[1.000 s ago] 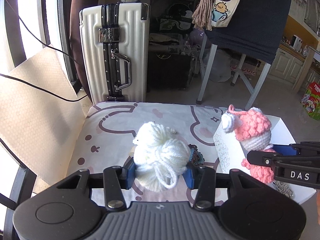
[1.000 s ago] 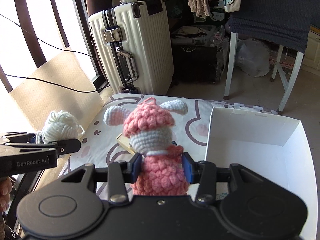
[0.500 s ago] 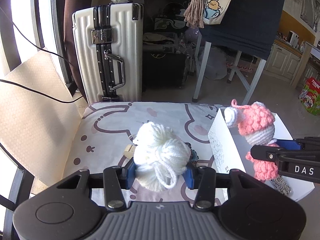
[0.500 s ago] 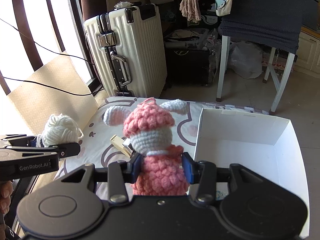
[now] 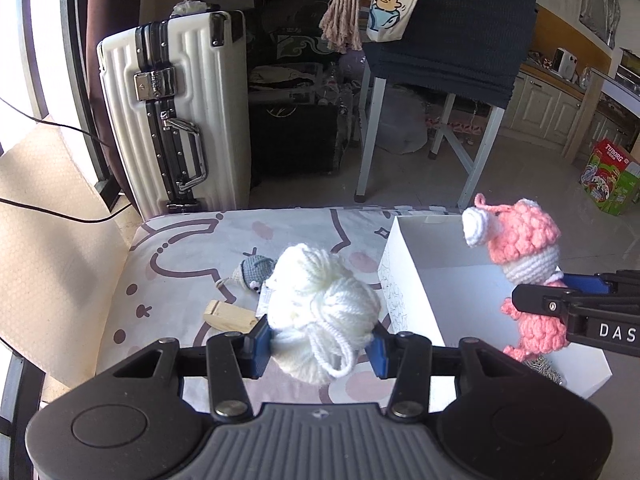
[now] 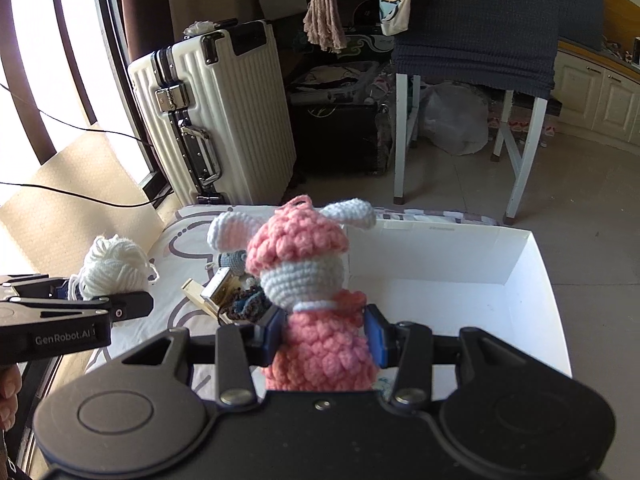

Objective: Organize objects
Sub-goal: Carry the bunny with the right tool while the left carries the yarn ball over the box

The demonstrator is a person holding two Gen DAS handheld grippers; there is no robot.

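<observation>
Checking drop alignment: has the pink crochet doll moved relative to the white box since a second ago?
Yes. The pink crochet doll has shifted right, toward the white box; it now overlaps the box's left wall.

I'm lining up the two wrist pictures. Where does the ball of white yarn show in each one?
Left wrist view: the white yarn ball sits low and central, clamped between the left gripper fingers.
Right wrist view: the same ball is at the left edge, mid-height.
Shared landmark: the white suitcase, upper left in both views.
</observation>
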